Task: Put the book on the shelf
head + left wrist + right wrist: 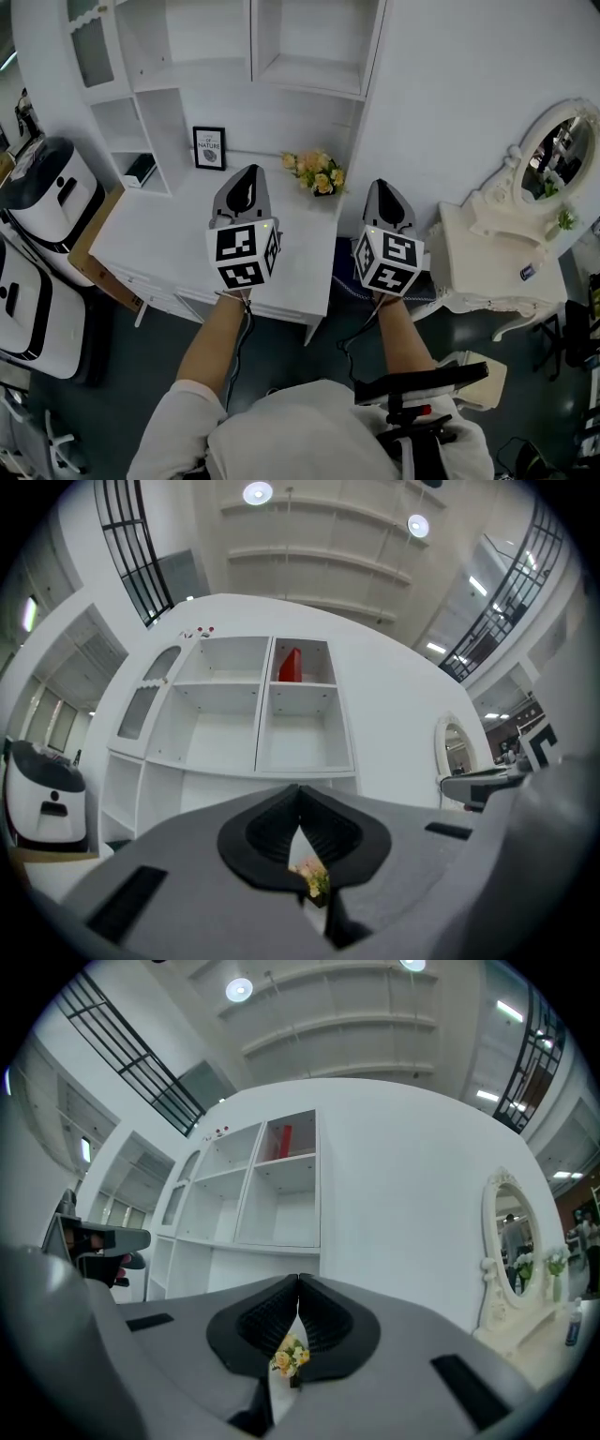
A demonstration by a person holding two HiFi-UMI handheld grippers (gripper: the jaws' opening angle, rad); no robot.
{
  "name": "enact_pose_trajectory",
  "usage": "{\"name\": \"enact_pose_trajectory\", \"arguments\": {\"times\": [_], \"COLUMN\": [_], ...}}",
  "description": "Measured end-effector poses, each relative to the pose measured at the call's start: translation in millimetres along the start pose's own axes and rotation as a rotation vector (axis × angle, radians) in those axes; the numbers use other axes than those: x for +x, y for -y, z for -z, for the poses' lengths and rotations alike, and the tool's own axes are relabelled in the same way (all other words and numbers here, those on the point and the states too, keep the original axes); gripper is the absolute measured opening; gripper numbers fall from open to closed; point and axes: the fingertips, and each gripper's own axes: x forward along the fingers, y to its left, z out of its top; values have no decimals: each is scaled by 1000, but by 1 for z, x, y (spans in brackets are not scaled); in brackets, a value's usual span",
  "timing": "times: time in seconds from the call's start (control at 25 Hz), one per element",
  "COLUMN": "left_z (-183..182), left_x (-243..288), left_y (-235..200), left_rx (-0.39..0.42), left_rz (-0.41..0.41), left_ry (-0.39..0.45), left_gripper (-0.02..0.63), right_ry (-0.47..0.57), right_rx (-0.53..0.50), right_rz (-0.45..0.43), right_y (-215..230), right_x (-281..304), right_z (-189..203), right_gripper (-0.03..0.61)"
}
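Standing red in a shelf (265,761) compartment at twelve o'clock, the book (290,665) looks placed. The left gripper (247,178) and right gripper (384,190) both have their jaws pressed together, empty.

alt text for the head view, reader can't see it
Seen from above, a person holds the left gripper and the right gripper out side by side, both claws shut and empty, toward a white desk and the white shelf unit above it. A framed picture and flowers stand at the desk's back; an oval mirror is at the right.
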Motion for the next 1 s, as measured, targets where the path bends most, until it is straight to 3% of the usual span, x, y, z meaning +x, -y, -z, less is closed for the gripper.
{"name": "enact_pose_trajectory", "arguments": {"times": [0.16, 0.56, 1.0], "left_z": [13, 29, 43], "left_x": [1, 5, 8], "left_y": [11, 44, 50], "left_rx": [-31, 39, 29], "left_rz": [-27, -39, -66], "left_ry": [-20, -56, -85], "left_gripper": [8, 8, 8], "right_ry": [5, -8, -60], "right_rx": [-9, 28, 32], "right_rz": [-41, -91, -120], "right_y": [14, 45, 51], "right_x": [-3, -2, 4], "right_z": [0, 15, 33], "right_gripper": [24, 23, 21]}}
